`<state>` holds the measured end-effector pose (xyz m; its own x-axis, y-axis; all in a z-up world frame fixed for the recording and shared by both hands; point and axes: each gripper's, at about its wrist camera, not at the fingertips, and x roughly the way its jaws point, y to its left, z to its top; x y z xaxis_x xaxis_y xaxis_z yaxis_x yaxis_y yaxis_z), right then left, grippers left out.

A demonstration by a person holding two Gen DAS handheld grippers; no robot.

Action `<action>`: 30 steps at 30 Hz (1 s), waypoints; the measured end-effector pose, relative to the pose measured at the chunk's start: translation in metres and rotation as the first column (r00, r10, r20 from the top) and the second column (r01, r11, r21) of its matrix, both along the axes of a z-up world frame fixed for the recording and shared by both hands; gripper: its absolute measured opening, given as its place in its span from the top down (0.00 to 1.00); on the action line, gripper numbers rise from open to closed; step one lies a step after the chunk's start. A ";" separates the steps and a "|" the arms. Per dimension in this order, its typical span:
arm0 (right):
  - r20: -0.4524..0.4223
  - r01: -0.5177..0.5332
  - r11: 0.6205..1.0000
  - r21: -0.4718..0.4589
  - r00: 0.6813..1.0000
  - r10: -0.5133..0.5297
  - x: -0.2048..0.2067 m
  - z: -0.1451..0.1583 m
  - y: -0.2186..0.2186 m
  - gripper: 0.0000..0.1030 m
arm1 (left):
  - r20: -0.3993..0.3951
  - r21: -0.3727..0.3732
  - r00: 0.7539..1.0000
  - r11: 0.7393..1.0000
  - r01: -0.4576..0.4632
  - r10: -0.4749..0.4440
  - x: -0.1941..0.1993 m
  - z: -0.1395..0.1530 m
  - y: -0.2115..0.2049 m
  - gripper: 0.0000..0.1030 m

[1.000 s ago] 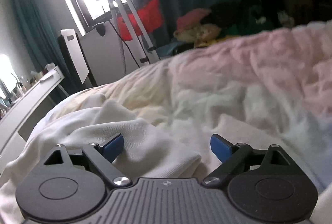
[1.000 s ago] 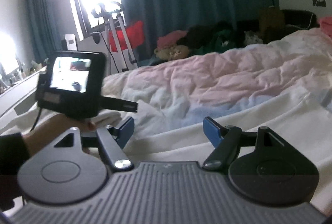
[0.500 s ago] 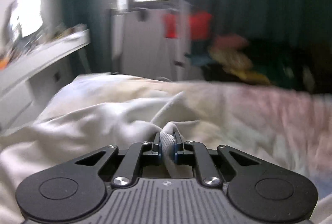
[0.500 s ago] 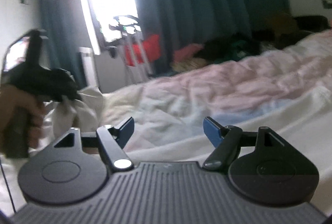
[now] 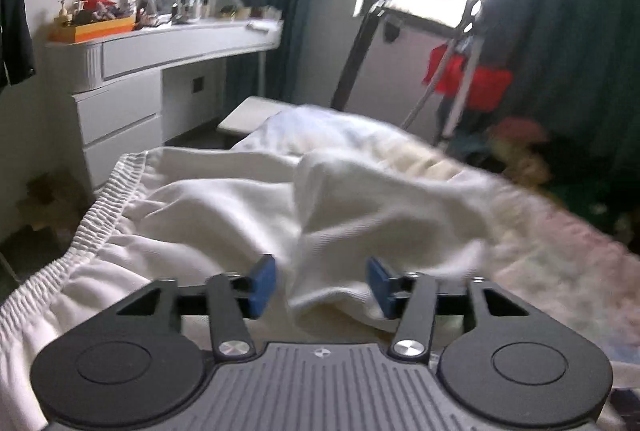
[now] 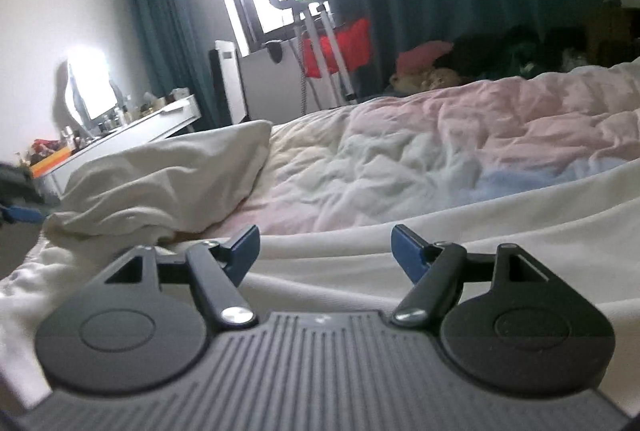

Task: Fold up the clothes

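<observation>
Half a second ago the left gripper (image 5: 321, 285) was pinched on a ridge of the white knit garment (image 5: 248, 215); now its jaws are opening, about half apart, and the fold just carried over lies slack between the blue pads, touching neither so far as the blur lets me tell. From this wrist view the garment spreads ahead of the gripper and off to its left, where the ribbed elastic hem (image 5: 100, 215) runs along the bed's edge; beyond that edge the floor drops away toward the white drawer unit (image 5: 120, 103). I judge one fold has just been released, so the next move calls for finding a fresh edge to grasp.

In the right wrist view, the right gripper (image 6: 323, 249) stands wide with nothing between its pads, low over a flat stretch of the garment. Ahead and left, the folded-over part makes a puffy mound (image 6: 160, 175). Ahead and right, the rumpled pink-and-white duvet (image 6: 460, 135) gives open room.
</observation>
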<state>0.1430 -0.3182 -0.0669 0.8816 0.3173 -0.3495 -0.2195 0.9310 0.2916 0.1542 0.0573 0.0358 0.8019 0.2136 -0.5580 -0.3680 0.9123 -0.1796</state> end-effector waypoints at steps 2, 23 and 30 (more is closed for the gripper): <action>0.007 -0.023 1.000 -0.007 1.000 0.023 -0.007 0.004 0.005 0.29 | 0.039 -0.008 0.998 0.999 0.048 -0.048 -0.016 0.001 -0.012 0.40; -0.147 -0.118 0.967 0.224 0.977 0.153 0.043 -0.010 0.034 0.38 | 0.008 0.052 0.987 0.986 0.157 -0.158 -0.017 -0.028 -0.082 0.33; -0.123 -0.115 0.973 0.202 0.982 0.141 0.038 -0.008 0.035 0.38 | -0.004 -0.003 0.983 0.983 0.182 -0.182 -0.012 -0.034 -0.082 0.31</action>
<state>0.1812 -0.2835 -0.0749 0.7776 0.4977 -0.3842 -0.2791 0.8208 0.4984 0.1418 -0.0251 0.0021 0.8249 0.0625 -0.5618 -0.1964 0.9636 -0.1812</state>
